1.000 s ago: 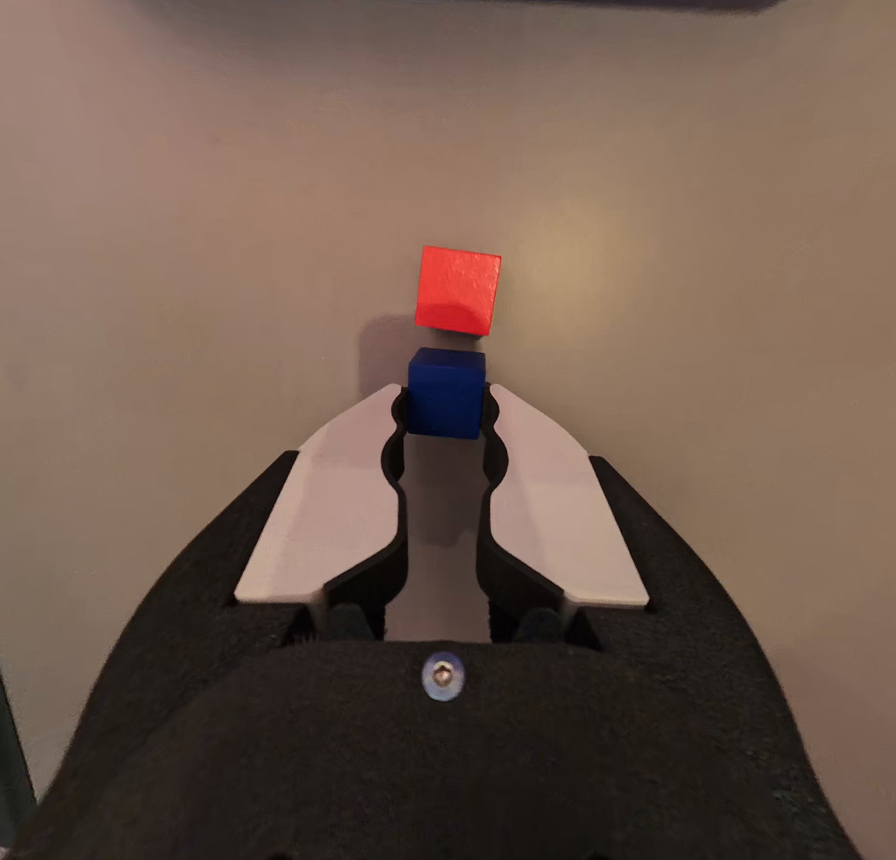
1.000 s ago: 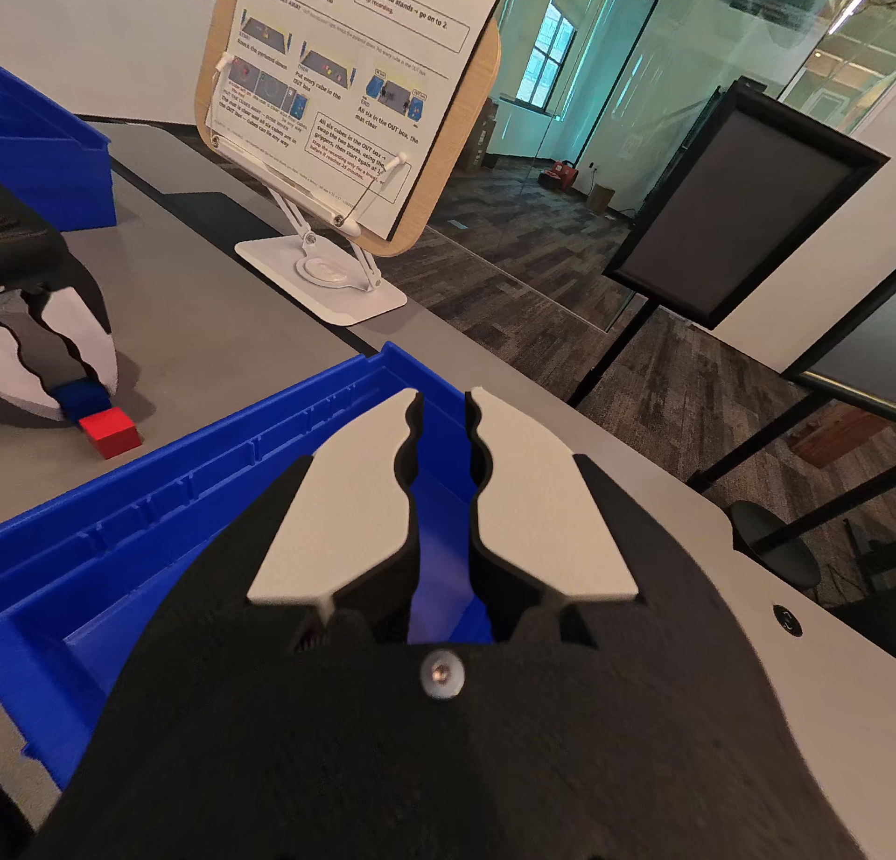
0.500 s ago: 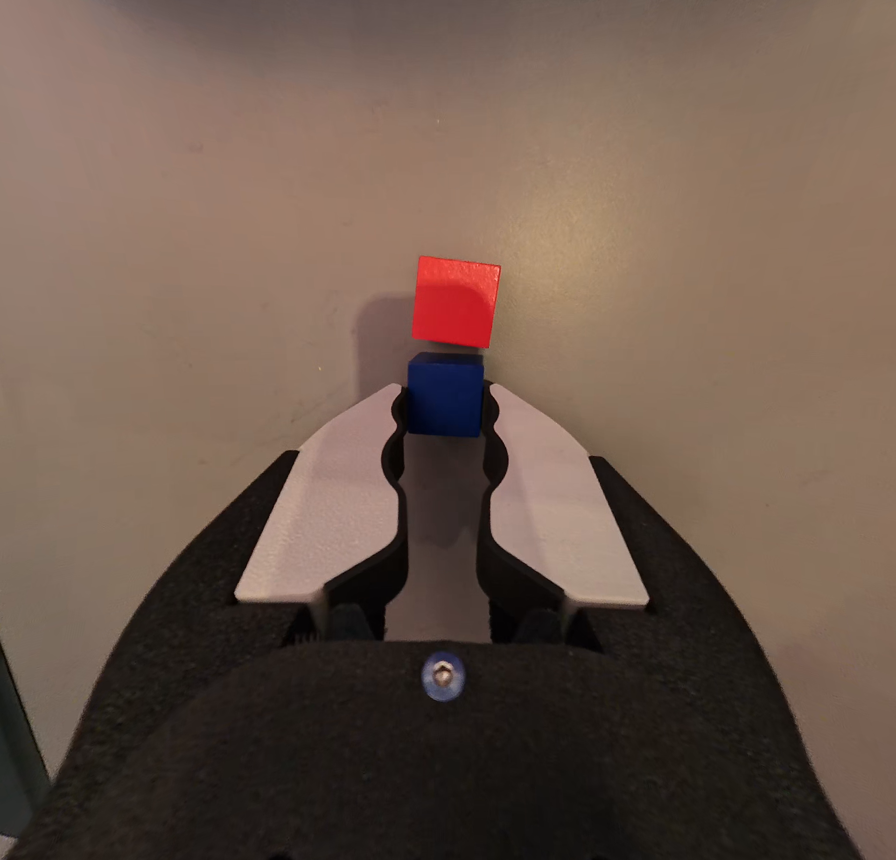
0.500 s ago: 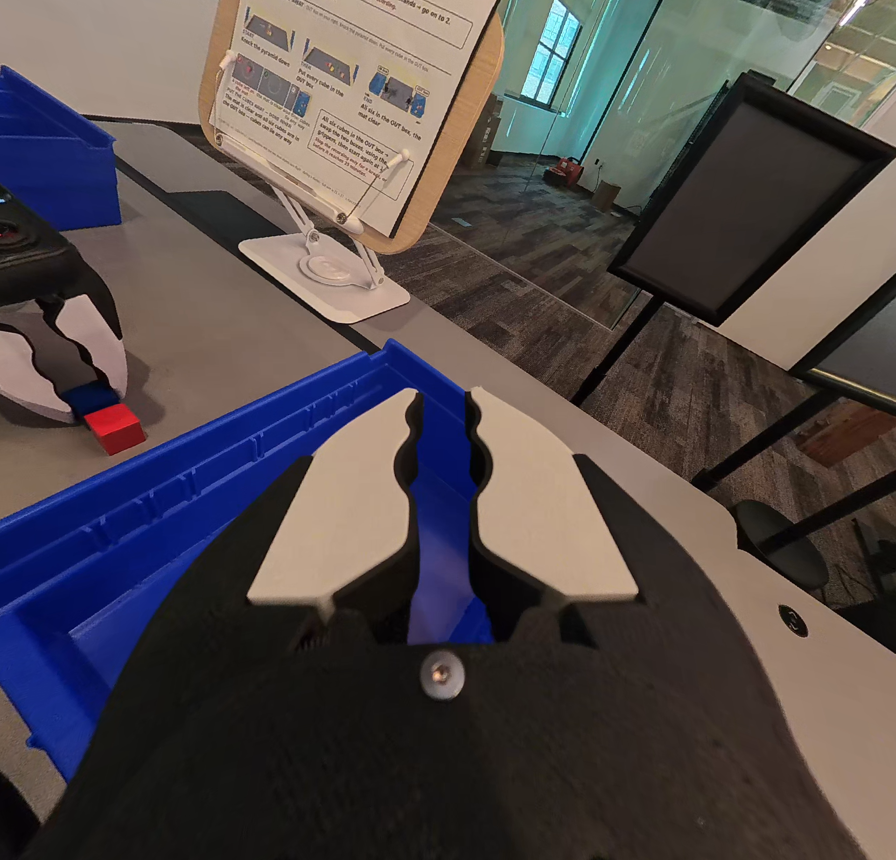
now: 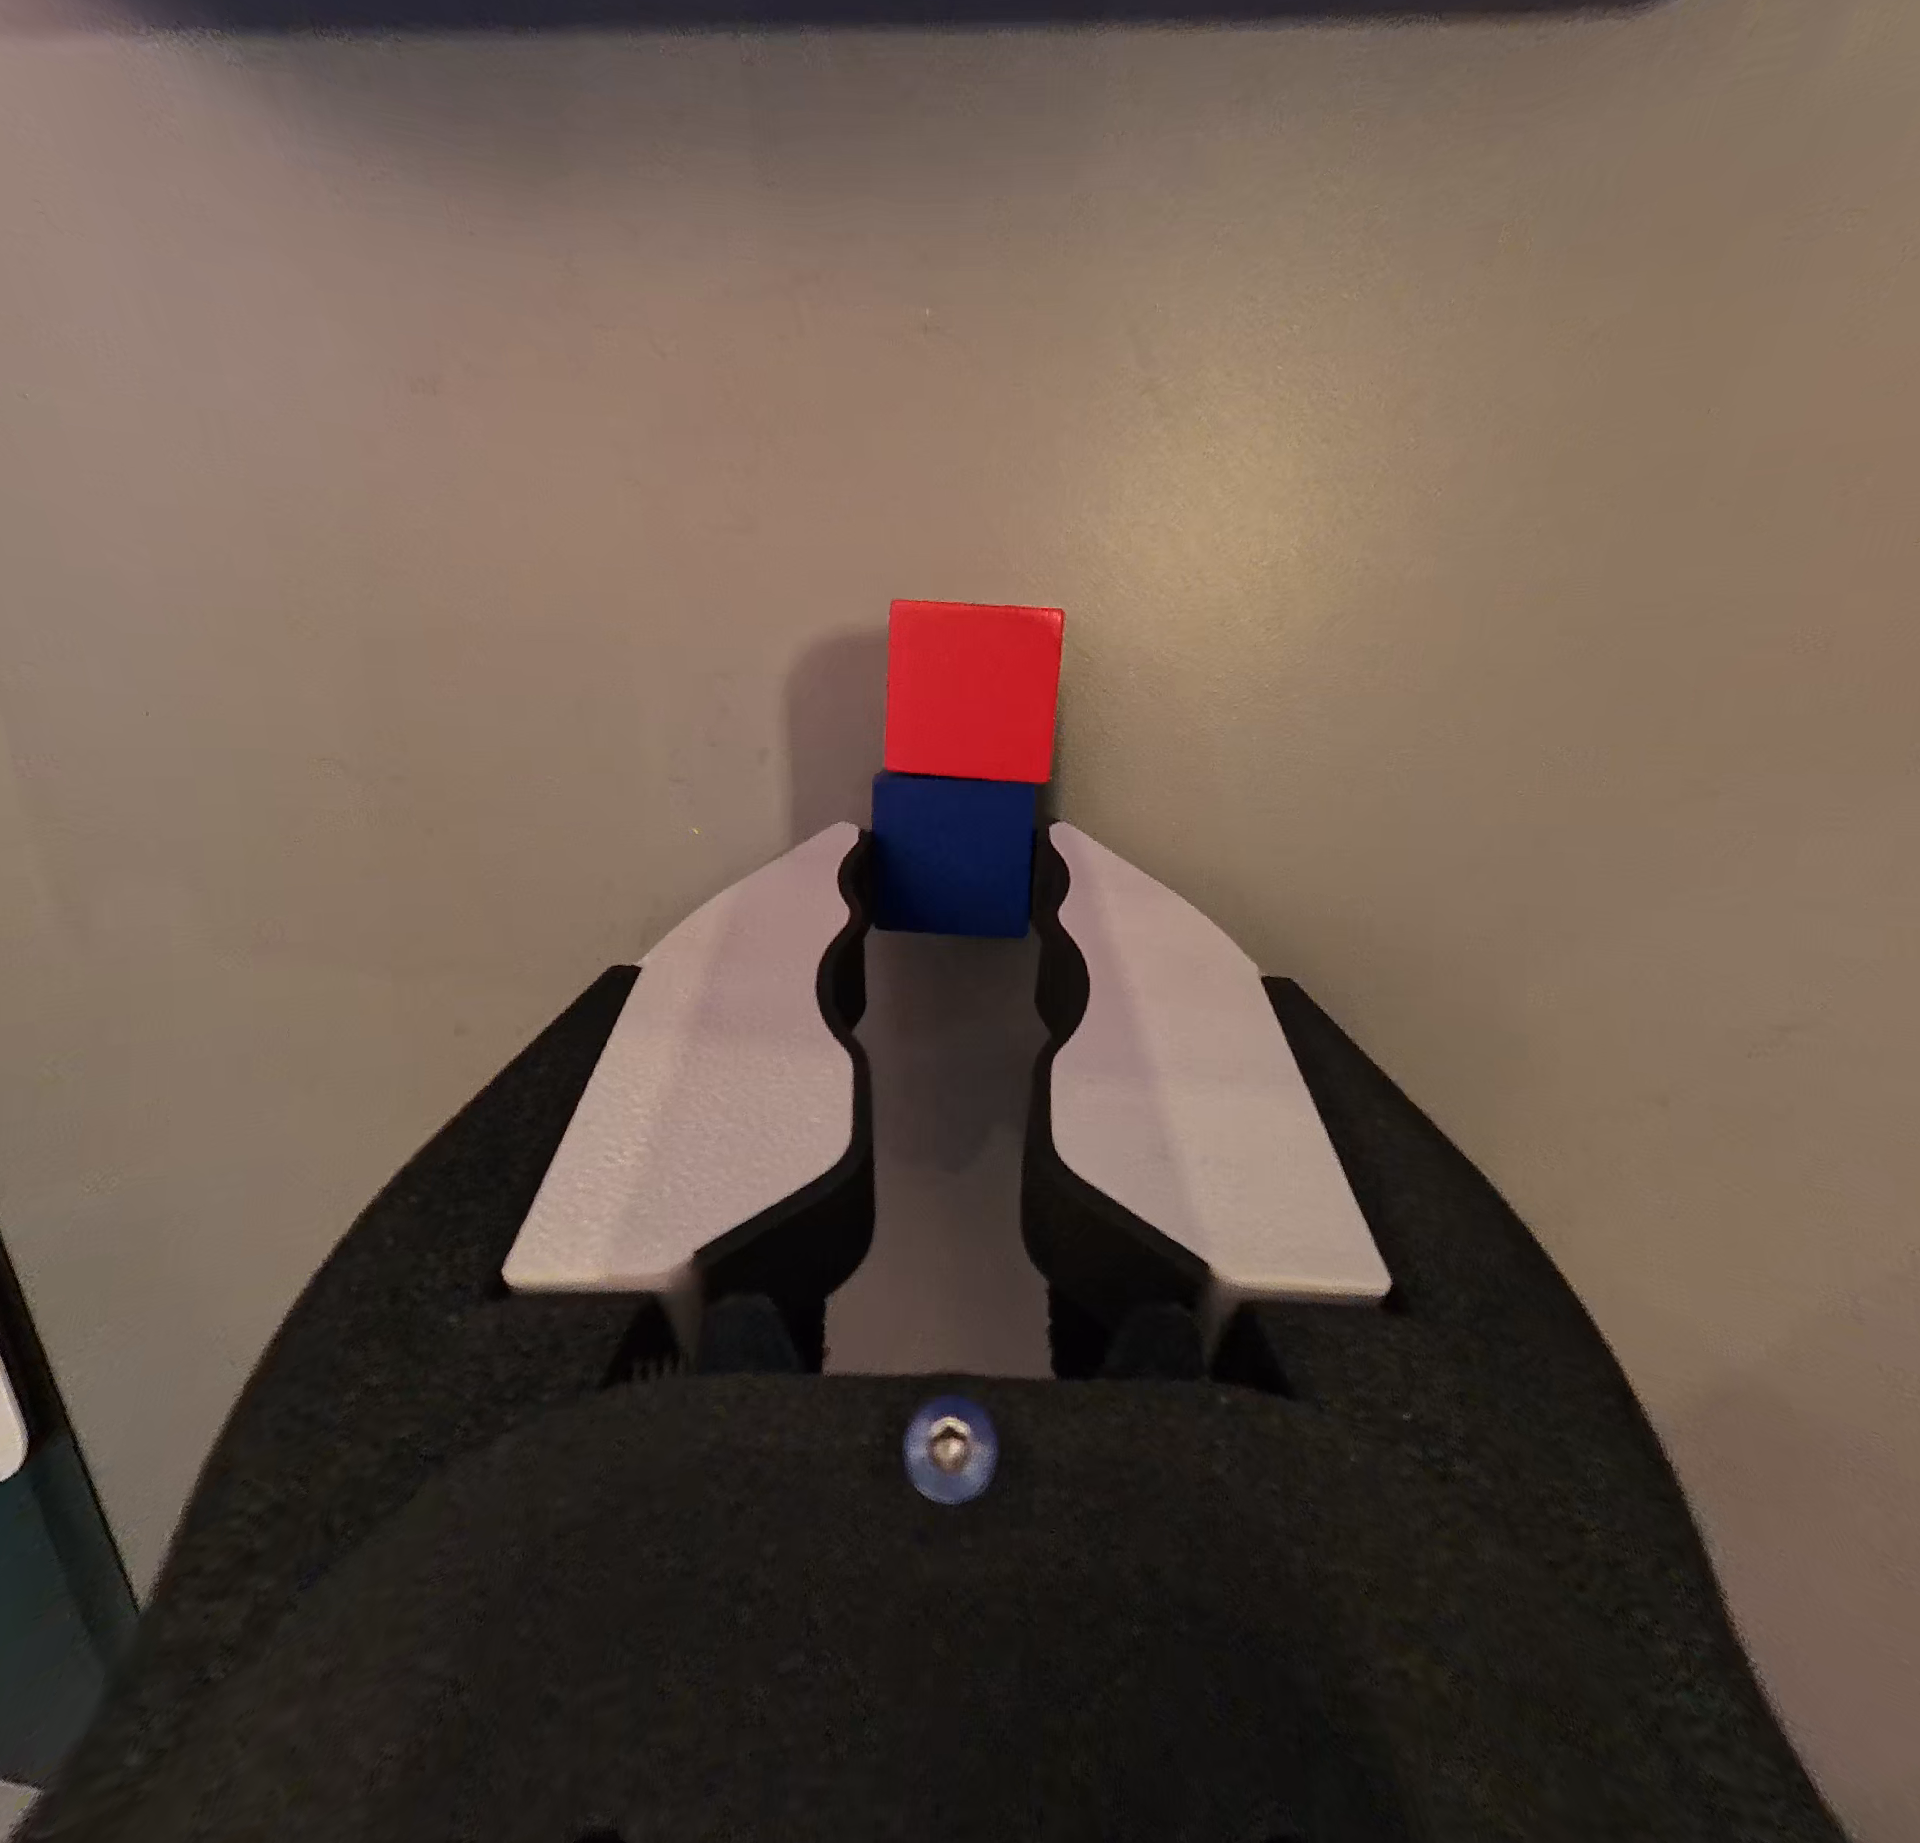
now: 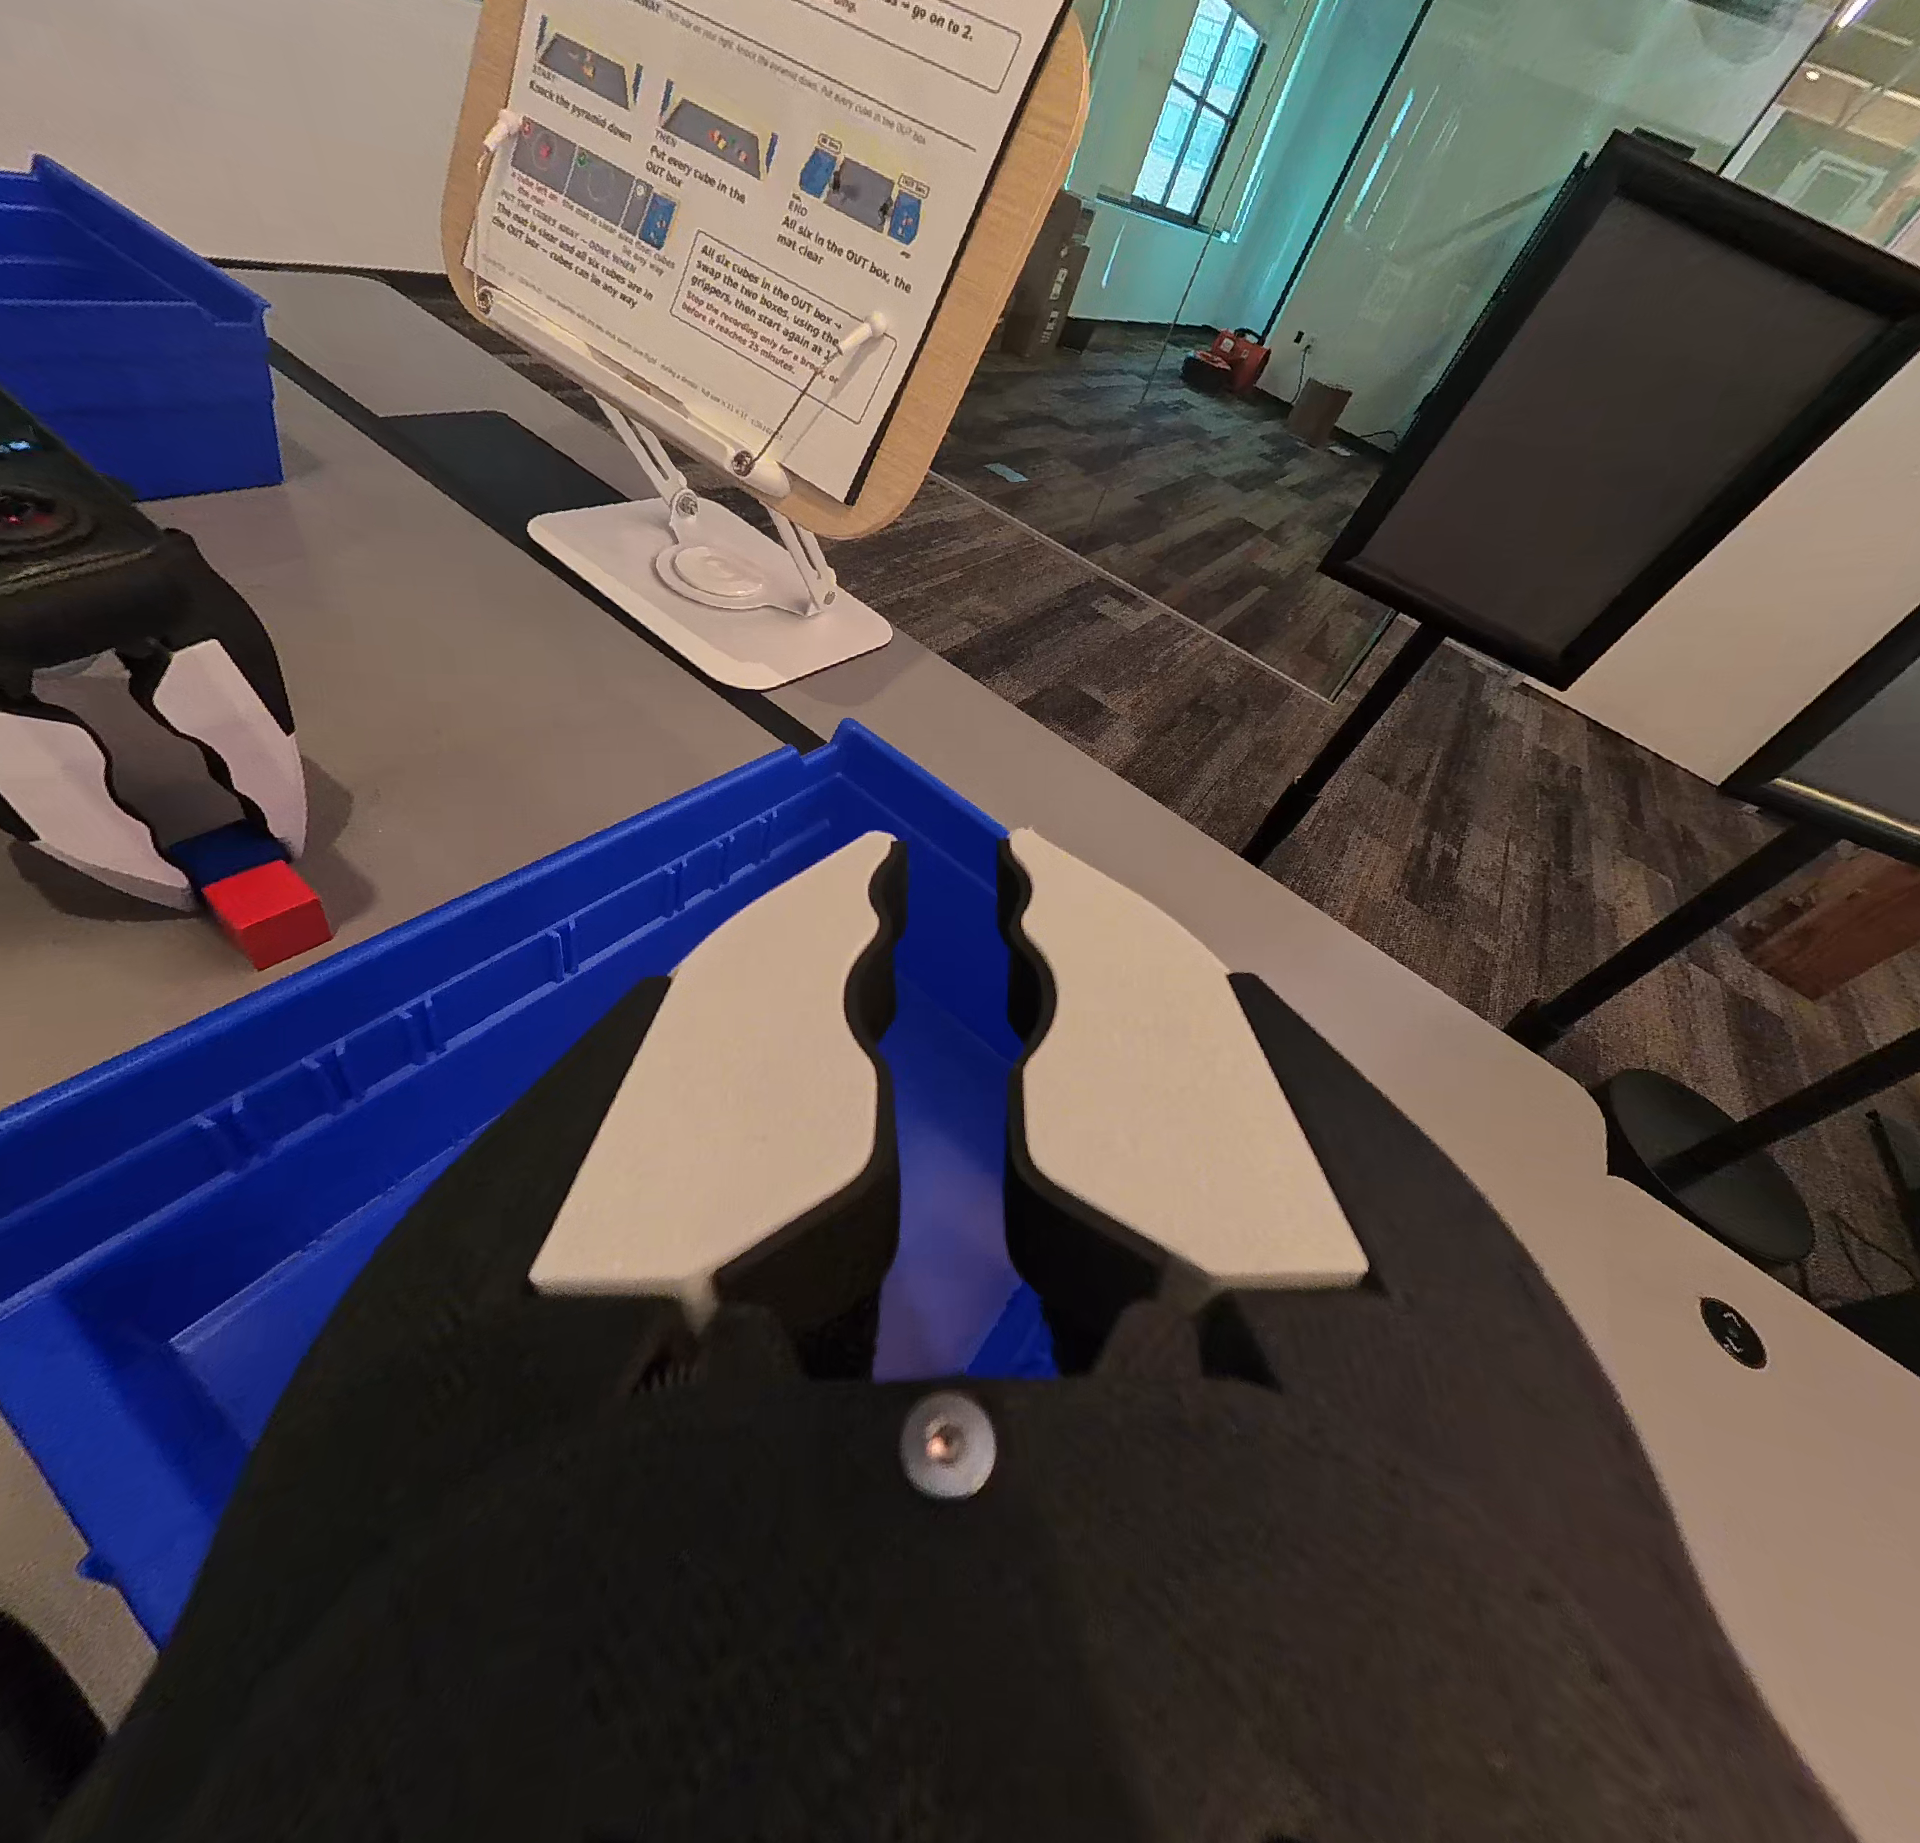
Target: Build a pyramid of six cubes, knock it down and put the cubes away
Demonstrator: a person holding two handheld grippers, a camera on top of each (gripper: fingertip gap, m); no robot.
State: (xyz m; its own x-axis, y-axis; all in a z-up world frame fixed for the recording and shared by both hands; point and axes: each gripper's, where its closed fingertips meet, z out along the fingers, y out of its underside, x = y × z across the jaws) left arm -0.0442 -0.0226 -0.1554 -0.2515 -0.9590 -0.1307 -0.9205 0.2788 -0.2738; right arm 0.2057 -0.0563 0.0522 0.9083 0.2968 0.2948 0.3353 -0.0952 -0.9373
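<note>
On the grey table top (image 6: 499, 650), at the far left, stands a blue plastic bin (image 6: 125, 339). Near it the left gripper (image 5: 954, 837) points down to the table, its white fingers closed on a small dark blue cube (image 5: 953, 853). A small red cube (image 5: 974, 692) lies on the table and touches the front face of the blue one. To the right, a second blue plastic bin (image 6: 468, 972) is under the right gripper (image 6: 951, 858); its jaws stand a narrow gap apart and grip nothing. Behind the bin stands a wooden board with a printed sheet (image 6: 748, 183) on a white stand.
</note>
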